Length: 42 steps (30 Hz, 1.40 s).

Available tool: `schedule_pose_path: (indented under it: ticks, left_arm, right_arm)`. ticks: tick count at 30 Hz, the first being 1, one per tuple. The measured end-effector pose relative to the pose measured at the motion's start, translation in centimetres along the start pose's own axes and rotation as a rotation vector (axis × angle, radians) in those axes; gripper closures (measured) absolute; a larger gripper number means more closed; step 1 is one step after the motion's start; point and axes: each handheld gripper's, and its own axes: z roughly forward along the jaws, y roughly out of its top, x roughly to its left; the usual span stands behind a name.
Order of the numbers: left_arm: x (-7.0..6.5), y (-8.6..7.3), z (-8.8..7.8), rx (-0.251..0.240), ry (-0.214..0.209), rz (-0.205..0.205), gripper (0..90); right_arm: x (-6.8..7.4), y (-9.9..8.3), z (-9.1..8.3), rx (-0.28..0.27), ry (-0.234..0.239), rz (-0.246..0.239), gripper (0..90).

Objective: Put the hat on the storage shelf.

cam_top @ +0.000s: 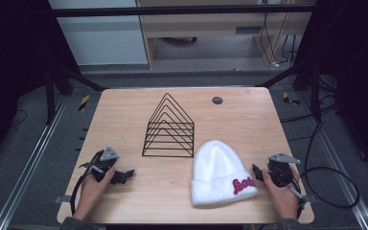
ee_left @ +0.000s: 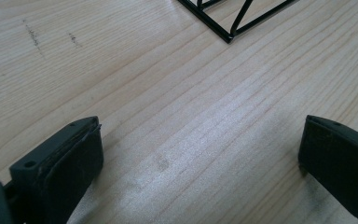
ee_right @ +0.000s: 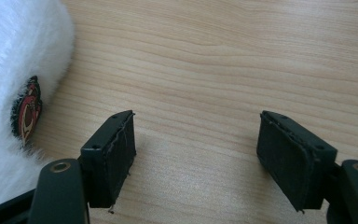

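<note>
White beanie point(cam_top: 219, 170) lies flat on table point(cam_top: 124, 110), approx 5 o'clock of wire rack point(cam_top: 168, 128). R gripper point(cam_top: 258, 169) at hat's 3 o'clock, jaws spread, empty; prob. just clear of cuff. L gripper point(cam_top: 127, 174) at 9 o'clock, jaws wide, empty.

Evenly lit bench point(cam_top: 124, 120) under soft overhead light, dark surroundings in the high view, pale sheen on the wood in the left gripper view, faint shadows, close jaws slightly soft
</note>
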Motion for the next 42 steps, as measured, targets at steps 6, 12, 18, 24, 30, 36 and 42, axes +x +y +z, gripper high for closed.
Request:
schedule_pose_path:
  ticks: [6,12,18,24,30,36,42]
  left_arm:
    - [0.0,0.0,0.0,0.000,0.000,0.000,0.0]
    - [0.0,0.0,0.0,0.001,0.000,0.000,0.0]
    - [0.0,0.0,0.0,0.001,0.000,0.000,0.0]
    - [0.0,0.0,0.0,0.001,0.000,0.000,0.0]
    - [0.0,0.0,0.0,0.001,0.000,0.000,0.0]
    - [0.0,0.0,0.0,0.001,0.000,0.000,0.0]
    - [0.0,0.0,0.0,0.001,0.000,0.000,0.0]
  right_arm:
    - [0.1,0.1,0.0,0.003,-0.002,0.011,26.6]
    - [0.3,0.5,-0.2,0.034,0.025,0.021,22.7]
    - [1.6,3.5,-1.7,0.052,0.009,-0.052,20.9]
    - [4.0,7.3,-2.7,0.089,0.031,-0.175,20.5]
    - [6.6,10.2,-1.7,0.125,0.064,-0.277,21.3]
    - [7.9,11.4,-0.7,0.109,0.115,-0.289,27.1]
    - [8.6,11.9,0.0,0.134,0.141,-0.284,32.9]
